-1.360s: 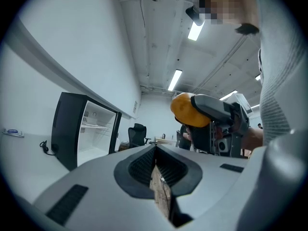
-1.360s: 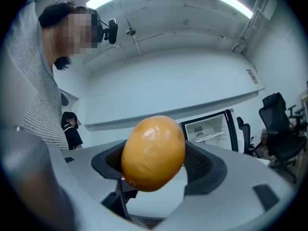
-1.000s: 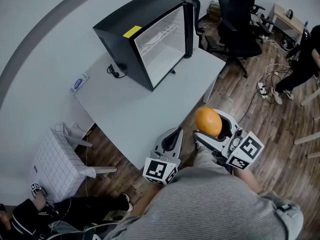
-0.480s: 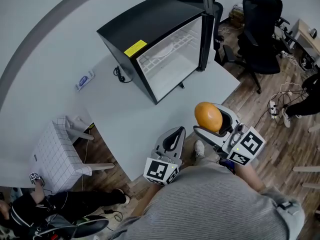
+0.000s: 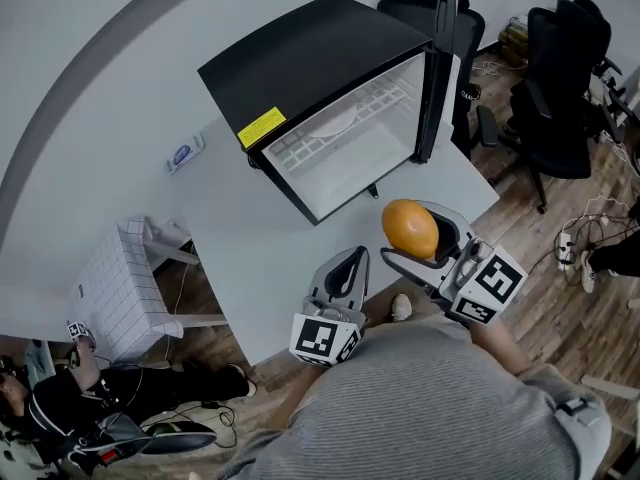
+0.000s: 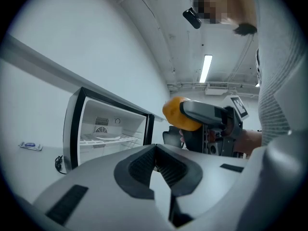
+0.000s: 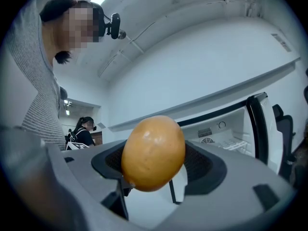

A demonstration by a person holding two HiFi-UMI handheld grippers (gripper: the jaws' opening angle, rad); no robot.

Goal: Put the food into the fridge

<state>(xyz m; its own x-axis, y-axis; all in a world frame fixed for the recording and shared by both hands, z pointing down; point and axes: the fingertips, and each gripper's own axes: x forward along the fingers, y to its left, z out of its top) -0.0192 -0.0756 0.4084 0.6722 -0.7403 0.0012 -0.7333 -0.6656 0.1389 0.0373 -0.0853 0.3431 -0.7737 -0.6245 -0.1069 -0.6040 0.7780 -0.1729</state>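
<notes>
An orange-yellow fruit [image 5: 409, 228] [image 7: 153, 153] [image 6: 175, 114] is clamped between the jaws of my right gripper [image 5: 418, 236], held over the near edge of the white table [image 5: 270, 258]. The black mini fridge [image 5: 330, 98] stands on the table with its door [image 5: 440, 68] swung open at the right, showing a white interior [image 6: 103, 134] with a wire shelf. My left gripper [image 5: 345, 273] is shut with nothing in it, just left of the right one, pointing at the fridge.
Black office chairs [image 5: 565, 88] stand on the wood floor behind the fridge. A white grid-pattern stool [image 5: 120, 288] is left of the table. A small blue-and-white packet [image 5: 185, 154] lies by the wall. A seated person [image 5: 60, 418] is at the bottom left.
The view has shifted toward the fridge, which now sits closer and more central. The right gripper with the fruit has edged nearer the table; the left stays shut beside it.
</notes>
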